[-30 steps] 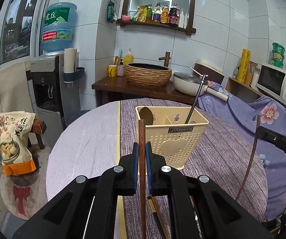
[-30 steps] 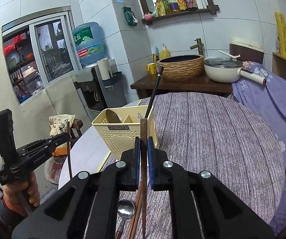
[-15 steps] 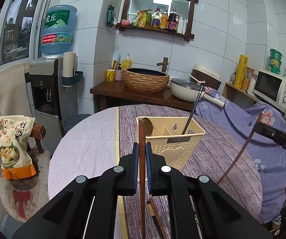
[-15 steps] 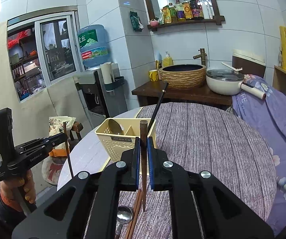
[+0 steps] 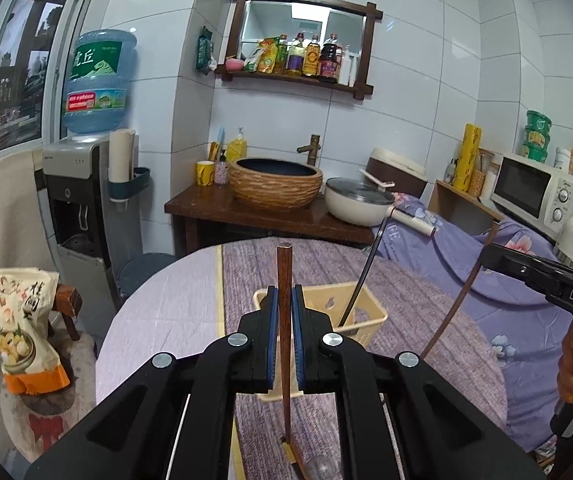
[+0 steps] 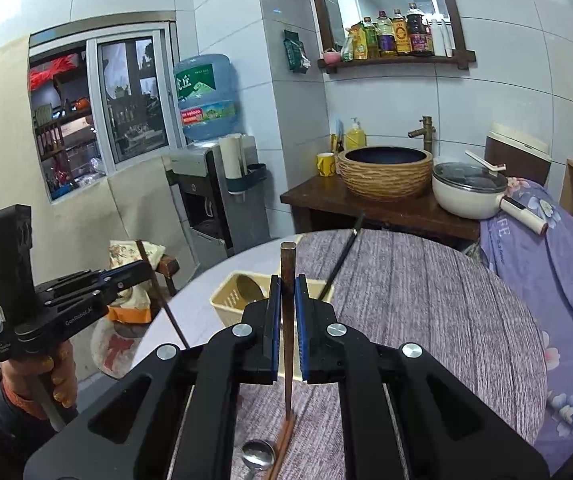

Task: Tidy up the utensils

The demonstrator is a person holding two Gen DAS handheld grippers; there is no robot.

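Two chopsticks up, one clamped in each gripper, left [image 5: 282, 340] and right [image 6: 286, 340]; caddy [image 6: 230, 300] holds two utensils, spoon [image 6: 258, 454] remains on table.

A brown chopstick [image 5: 285, 320] stands upright in each view [image 6: 287, 320]. The cream caddy [image 5: 360, 312] beyond holds a spoon [image 6: 248, 289] left, a black chopstick [image 6: 340, 260] leaning right. Another spoon [image 6: 258, 454] lies near.

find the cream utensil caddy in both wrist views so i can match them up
Left wrist: the cream utensil caddy sits just right of centre, on the table, partly hidden behind the left gripper.
Right wrist: the caddy sits left of centre, behind the right gripper.
Shared landmark: the black chopstick leaning out of the caddy.
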